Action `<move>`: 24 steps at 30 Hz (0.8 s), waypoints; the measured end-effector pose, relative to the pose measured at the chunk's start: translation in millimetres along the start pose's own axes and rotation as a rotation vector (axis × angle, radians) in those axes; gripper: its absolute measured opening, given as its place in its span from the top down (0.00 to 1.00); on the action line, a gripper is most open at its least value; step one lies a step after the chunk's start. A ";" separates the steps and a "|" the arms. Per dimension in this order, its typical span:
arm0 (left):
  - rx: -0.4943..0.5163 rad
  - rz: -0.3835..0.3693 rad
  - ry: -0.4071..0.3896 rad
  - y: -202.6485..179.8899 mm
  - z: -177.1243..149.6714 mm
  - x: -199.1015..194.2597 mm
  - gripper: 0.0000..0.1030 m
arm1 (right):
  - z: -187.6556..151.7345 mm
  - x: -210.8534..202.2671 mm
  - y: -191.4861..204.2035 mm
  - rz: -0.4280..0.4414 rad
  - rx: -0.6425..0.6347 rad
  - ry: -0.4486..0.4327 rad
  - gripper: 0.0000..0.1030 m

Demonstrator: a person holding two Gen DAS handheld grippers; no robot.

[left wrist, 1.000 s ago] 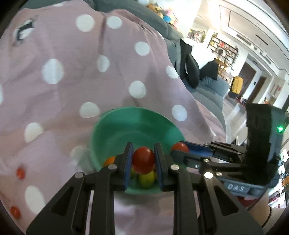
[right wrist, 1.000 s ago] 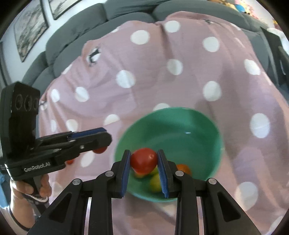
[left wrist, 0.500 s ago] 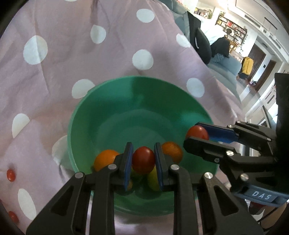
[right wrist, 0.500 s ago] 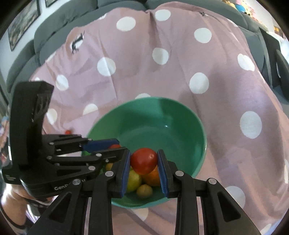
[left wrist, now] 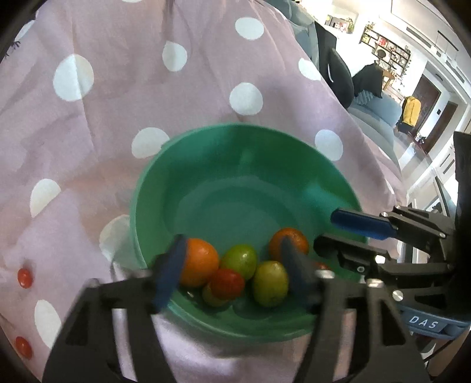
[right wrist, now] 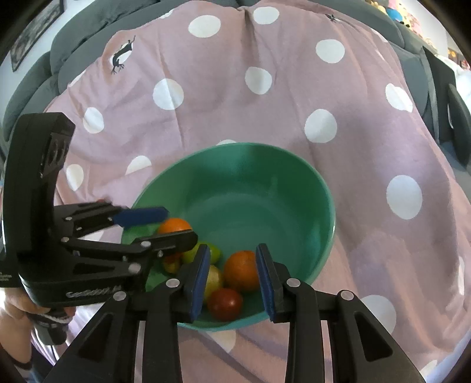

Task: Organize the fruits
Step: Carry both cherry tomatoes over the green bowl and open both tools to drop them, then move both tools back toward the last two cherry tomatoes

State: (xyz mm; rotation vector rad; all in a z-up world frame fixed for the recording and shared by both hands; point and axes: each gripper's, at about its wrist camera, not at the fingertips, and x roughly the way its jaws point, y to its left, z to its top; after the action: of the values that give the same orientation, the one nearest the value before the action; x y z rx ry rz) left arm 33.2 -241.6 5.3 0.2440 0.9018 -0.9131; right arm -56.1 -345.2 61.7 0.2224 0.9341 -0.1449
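A green bowl [left wrist: 253, 165] [right wrist: 265, 165] stands on a pink polka-dot cloth and holds oranges, green-yellow fruits and red tomatoes. My left gripper [left wrist: 232, 265] is open over the bowl's near side, with a red tomato [left wrist: 227, 283] lying loose among the fruit between its fingers. My right gripper [right wrist: 234, 280] is open too, above another red tomato [right wrist: 225, 303] and an orange [right wrist: 241, 269] in the bowl. Each gripper shows in the other's view, the right one [left wrist: 341, 232] and the left one [right wrist: 173, 225].
Two small red fruits [left wrist: 25, 277] [left wrist: 23, 347] lie on the cloth [left wrist: 117, 88] left of the bowl. The cloth covers a grey sofa [right wrist: 88, 26]. A room with chairs and shelves lies beyond on the right [left wrist: 382, 73].
Both grippers have opened and let go of their red tomatoes, which now lie in the bowl among the other fruit.
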 end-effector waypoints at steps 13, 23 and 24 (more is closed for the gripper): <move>-0.091 0.126 -0.111 29.6 -49.0 -84.1 0.19 | -15.4 -33.9 5.4 0.131 0.072 -0.069 0.62; -0.287 0.360 -0.141 100.0 -132.5 -155.4 0.06 | -23.2 -23.6 57.0 0.248 -0.018 -0.032 0.51; -0.311 0.375 -0.139 107.5 -140.8 -161.8 0.06 | -23.6 -18.2 65.8 0.255 -0.035 -0.020 0.51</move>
State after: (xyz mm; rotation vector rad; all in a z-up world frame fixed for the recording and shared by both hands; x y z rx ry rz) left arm -10.7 -6.4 22.1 0.0753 0.8205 -0.4294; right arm -70.8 -275.1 71.2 0.3046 0.8798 0.1042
